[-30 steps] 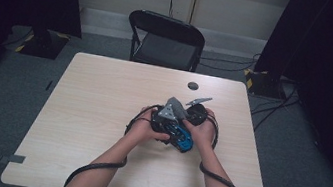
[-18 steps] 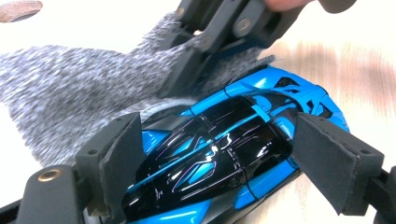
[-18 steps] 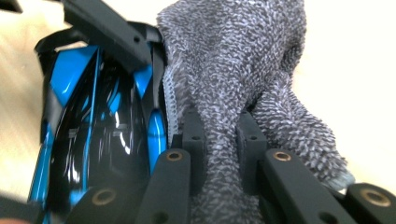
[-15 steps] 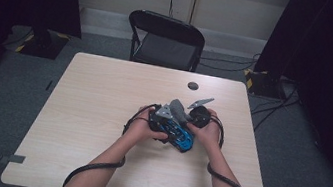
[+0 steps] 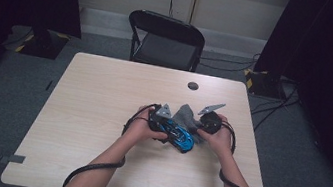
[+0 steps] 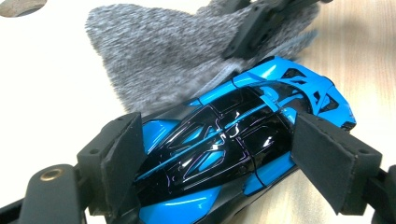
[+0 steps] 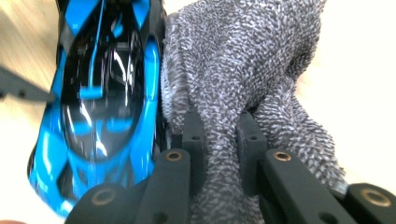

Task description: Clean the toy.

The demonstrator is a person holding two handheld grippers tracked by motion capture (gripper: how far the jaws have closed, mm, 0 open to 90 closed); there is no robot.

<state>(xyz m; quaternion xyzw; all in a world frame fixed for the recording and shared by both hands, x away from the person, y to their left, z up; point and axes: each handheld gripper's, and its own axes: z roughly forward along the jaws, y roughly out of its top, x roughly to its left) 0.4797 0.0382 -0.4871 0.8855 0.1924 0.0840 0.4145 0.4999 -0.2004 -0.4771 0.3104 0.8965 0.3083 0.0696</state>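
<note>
High view: a light wooden table [image 5: 95,112] stands before a black folding chair [image 5: 167,40]. Both forearms enter from the bottom edge and meet right of the table's centre. The left claw [image 5: 163,123] and the right claw [image 5: 200,125] face each other across a blue and black toy car [image 5: 182,137], which lies on the table between the two hands. A grey knitted cloth [image 5: 185,115] sits just behind the car, on the far side from the person, touching it. A small dark round disc [image 5: 193,85] lies on the table well apart, toward the far edge.

Left gripper view: the left claw [image 6: 219,158] has one padded jaw on each side of the toy car [image 6: 224,140]. The near-left pad presses against the car's body; whether the right pad touches cannot be told, so the grip reads as set around the car. The grey cloth [image 6: 159,51] lies beyond the car, against its far flank, with the other claw's jaws pinching it at the upper right.

Right gripper view: the right claw [image 7: 219,140] is clenched on a fold of the grey cloth [image 7: 243,60], the fabric bunched between its narrow-set jaws. The toy car [image 7: 102,102] lies just left of the cloth, touching its edge.
</note>
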